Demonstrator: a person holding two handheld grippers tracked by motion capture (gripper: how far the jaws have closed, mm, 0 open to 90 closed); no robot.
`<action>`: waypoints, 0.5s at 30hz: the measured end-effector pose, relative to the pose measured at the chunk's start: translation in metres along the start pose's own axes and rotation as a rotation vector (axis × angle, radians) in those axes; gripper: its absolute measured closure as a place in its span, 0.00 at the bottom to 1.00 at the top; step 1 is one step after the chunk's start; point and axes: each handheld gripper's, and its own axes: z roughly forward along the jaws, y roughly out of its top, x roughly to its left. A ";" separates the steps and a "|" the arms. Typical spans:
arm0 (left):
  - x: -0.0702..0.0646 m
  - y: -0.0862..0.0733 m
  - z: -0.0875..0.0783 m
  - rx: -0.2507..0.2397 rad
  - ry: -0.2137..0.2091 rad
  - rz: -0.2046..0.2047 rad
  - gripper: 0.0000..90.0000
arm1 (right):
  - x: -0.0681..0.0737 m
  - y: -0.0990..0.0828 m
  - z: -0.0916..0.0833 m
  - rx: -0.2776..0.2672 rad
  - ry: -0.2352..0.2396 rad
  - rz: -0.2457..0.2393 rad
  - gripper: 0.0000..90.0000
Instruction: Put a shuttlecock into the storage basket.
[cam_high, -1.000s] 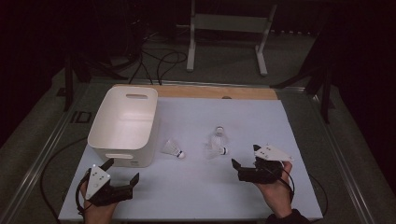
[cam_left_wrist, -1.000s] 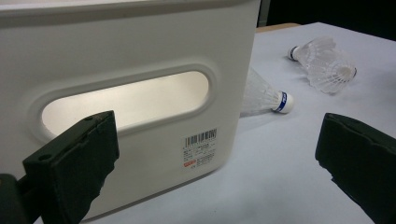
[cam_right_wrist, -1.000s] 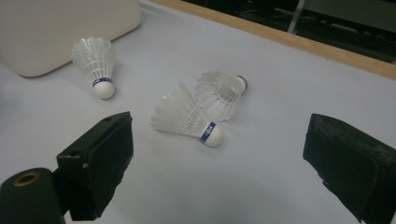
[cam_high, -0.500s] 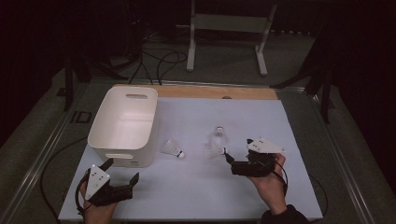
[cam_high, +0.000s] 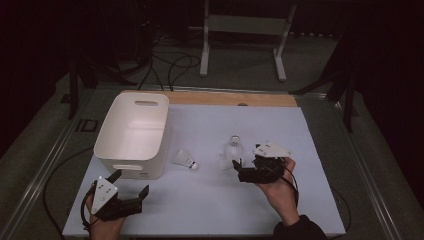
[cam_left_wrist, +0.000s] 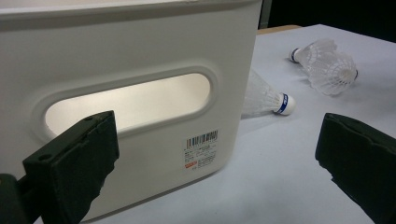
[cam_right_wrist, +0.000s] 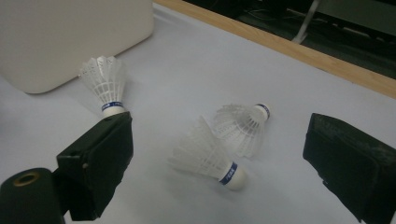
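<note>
A white plastic bin (cam_high: 132, 131) stands at the left of the white table. One shuttlecock (cam_high: 186, 160) lies just right of the bin, and two more shuttlecocks (cam_high: 233, 145) lie together near the middle. My right gripper (cam_high: 238, 170) is open right beside that pair; in the right gripper view the nearer shuttlecock (cam_right_wrist: 205, 156) and the farther one (cam_right_wrist: 243, 123) lie between its spread jaws, untouched. My left gripper (cam_high: 131, 183) rests open at the front left, facing the bin's handle slot (cam_left_wrist: 126, 102), with nothing between its jaws.
A wooden strip (cam_high: 230, 98) runs along the table's far edge. Behind it a metal stand (cam_high: 245, 30) and cables (cam_high: 170, 65) sit on the dark floor. A barcode label (cam_left_wrist: 201, 140) is stuck on the bin's near wall.
My right gripper has moved left and forward, up to the pair of shuttlecocks. The left gripper and the shuttlecocks have stayed put.
</note>
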 end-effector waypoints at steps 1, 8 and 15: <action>0.000 0.000 0.000 0.000 0.000 0.000 0.00 | 0.000 0.001 0.001 0.000 -0.002 -0.003 0.09; 0.000 0.000 0.000 0.000 0.000 0.000 0.00 | 0.001 0.005 0.014 0.018 -0.018 -0.017 0.09; 0.000 0.000 0.001 0.000 -0.001 0.001 0.00 | 0.005 0.006 0.026 0.041 -0.035 -0.036 0.11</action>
